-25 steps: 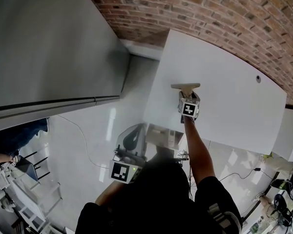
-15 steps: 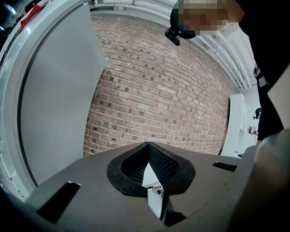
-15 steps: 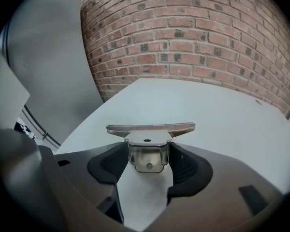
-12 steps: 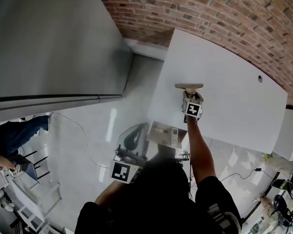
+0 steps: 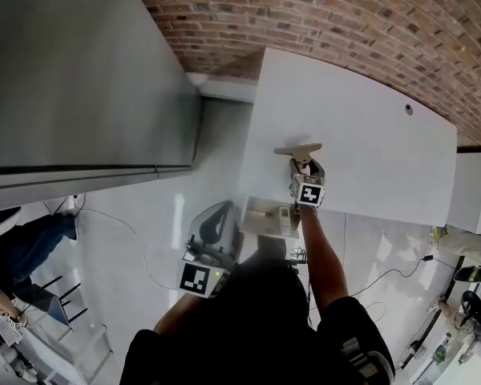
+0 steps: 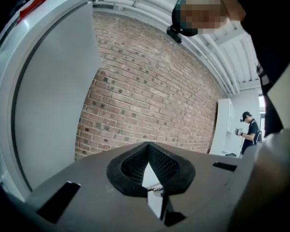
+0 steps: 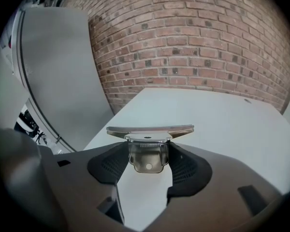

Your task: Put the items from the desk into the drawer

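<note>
A metal bulldog clip [image 5: 298,148] hangs just above the white desk [image 5: 369,143], with my right gripper [image 5: 304,167] shut on its handle. In the right gripper view the clip [image 7: 149,132] shows its wide flat bar ahead of the pads, which press the handle's sides; these jaws have just closed a little on it. Below the desk's near edge an open drawer [image 5: 263,217] holds a white item [image 5: 284,219]. My left gripper [image 5: 215,229] hovers left of the drawer. In its own view the left gripper [image 6: 148,146] has its tips together with nothing held.
A tall grey cabinet [image 5: 80,70] stands to the left and a brick wall [image 5: 345,14] runs behind the desk. The desk has a small round hole [image 5: 408,109] at its far right. Cables [image 5: 144,247] lie on the floor. A person [image 6: 249,129] stands far off.
My right gripper has risen with the clip and drawn back a little toward the desk's near edge. The left gripper stays beside the drawer.
</note>
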`<state>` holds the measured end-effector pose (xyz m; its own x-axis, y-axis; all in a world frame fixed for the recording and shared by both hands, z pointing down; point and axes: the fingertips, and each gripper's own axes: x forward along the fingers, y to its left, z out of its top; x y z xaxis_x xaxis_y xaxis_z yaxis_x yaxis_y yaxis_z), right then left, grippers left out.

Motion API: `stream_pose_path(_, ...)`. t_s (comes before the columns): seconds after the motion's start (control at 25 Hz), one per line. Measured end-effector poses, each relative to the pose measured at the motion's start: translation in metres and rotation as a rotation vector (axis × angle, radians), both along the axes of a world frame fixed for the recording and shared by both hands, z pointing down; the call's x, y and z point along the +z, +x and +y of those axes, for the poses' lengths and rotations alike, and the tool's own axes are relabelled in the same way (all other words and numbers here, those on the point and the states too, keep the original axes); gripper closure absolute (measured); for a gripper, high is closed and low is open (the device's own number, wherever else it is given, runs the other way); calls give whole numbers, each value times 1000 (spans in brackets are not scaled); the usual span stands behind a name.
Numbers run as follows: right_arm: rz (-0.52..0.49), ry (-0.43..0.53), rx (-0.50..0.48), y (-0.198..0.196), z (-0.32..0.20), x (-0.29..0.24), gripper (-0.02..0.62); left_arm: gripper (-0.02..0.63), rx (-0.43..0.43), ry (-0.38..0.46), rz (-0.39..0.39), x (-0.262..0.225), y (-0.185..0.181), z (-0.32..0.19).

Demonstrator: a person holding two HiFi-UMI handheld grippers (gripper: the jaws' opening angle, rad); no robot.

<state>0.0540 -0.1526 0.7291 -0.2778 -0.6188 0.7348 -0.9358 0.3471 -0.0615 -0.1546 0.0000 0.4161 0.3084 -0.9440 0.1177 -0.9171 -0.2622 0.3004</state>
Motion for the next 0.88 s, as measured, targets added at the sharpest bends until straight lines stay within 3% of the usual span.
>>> stream_pose_path(0.12,-25,45,20,0,25,-32,344,603,59,40,12,-4,2,2)
stream_pose_path(0.4,-75,136,73,4,90,-90,344,603,209,3,33,7,13,7)
stream_pose_path(0.6,-67,115,98,21,149,-94,344,603,293,16,22,21,35,14)
stream_pose_path(0.88,-63,31,48,22,223,-72,344,603,316,7,21,30,56,25)
